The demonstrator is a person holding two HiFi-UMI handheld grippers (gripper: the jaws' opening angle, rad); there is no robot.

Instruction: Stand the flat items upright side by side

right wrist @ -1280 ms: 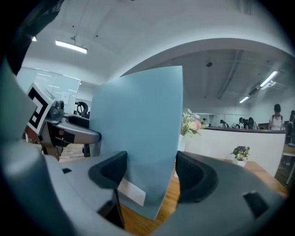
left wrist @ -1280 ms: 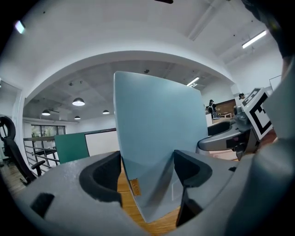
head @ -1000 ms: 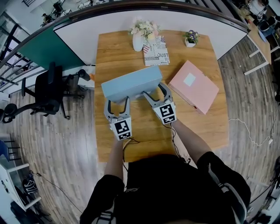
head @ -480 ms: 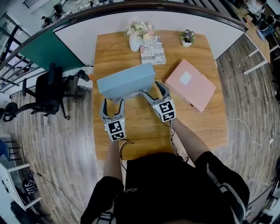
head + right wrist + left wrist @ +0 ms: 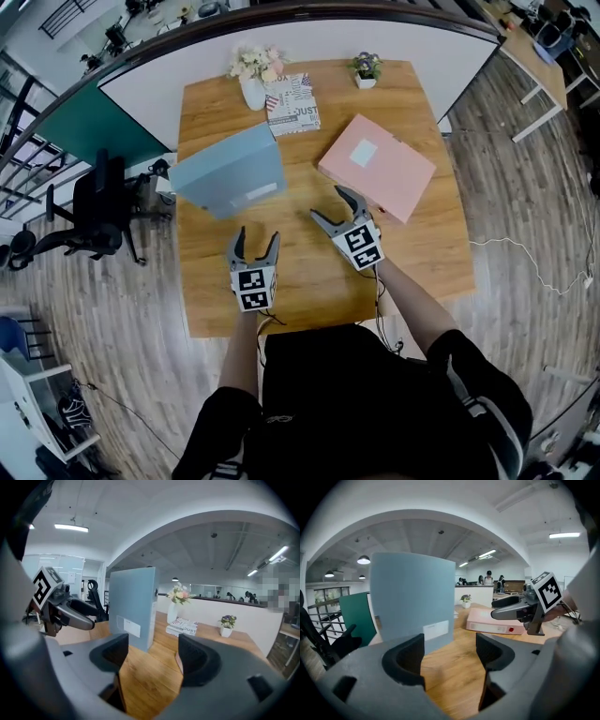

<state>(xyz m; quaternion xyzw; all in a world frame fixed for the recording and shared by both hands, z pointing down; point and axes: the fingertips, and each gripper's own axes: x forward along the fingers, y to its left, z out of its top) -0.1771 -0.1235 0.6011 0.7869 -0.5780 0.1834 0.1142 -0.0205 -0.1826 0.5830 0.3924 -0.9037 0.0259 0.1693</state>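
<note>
A pale blue binder (image 5: pixel 230 172) stands upright by itself at the table's left side; it also shows in the left gripper view (image 5: pixel 412 599) and the right gripper view (image 5: pixel 133 606). A pink binder (image 5: pixel 377 167) lies flat to its right, seen low on the table in the left gripper view (image 5: pixel 494 622). My left gripper (image 5: pixel 255 246) is open and empty, a short way in front of the blue binder. My right gripper (image 5: pixel 335 203) is open and empty too, just in front of the pink binder's near edge. Neither touches a binder.
At the far edge of the wooden table (image 5: pixel 309 281) stand a white vase of flowers (image 5: pixel 251 75), a printed book (image 5: pixel 292 103) lying flat, and a small potted plant (image 5: pixel 364 69). An office chair (image 5: pixel 98 211) is off the left edge.
Both grippers have let go of the blue binder and drawn back toward me. The binder stays standing on its own. The view has shifted, so everything sits further left.
</note>
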